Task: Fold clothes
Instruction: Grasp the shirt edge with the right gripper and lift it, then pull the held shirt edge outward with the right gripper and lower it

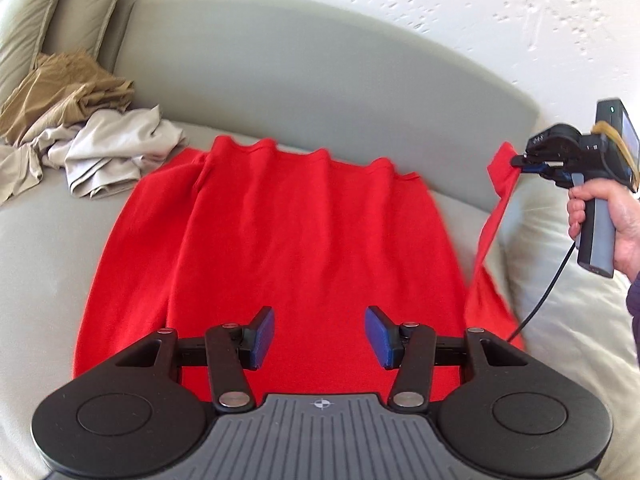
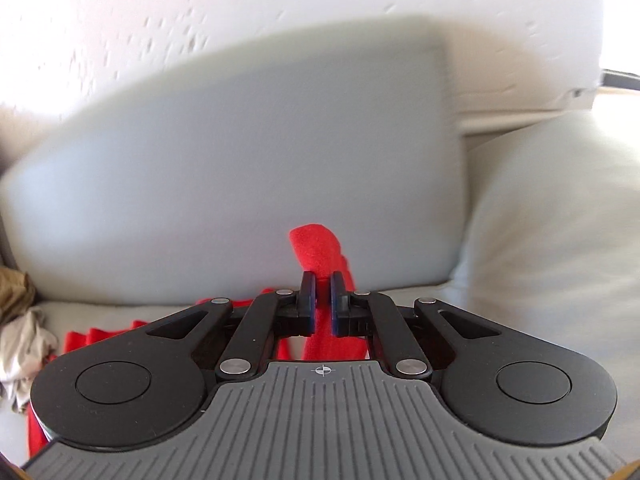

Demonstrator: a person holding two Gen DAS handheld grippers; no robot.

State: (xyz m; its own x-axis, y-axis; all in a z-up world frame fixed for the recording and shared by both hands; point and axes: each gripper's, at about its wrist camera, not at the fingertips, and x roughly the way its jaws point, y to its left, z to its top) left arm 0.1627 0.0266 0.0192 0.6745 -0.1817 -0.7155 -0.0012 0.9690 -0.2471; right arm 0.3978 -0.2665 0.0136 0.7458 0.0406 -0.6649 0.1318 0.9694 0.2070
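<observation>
red shirt (image 1: 288,240) on sofa (image 1: 280,80), left hand-held gripper (image 1: 320,336) released, right hand-held gripper (image 2: 323,304) grasping sleeve

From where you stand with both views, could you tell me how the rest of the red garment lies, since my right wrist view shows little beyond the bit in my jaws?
Observer: The red garment lies spread on the grey couch seat; only its right sleeve is lifted by the right gripper.
Operator: Thank you. Is the left gripper holding any of it?
Observer: No, the left gripper is open above the garment's near part, with nothing between its pads.
Operator: Is anything else near the garment on the left?
Observer: Yes, a crumpled beige garment lies at its far left corner, with a tan garment behind that.
</observation>
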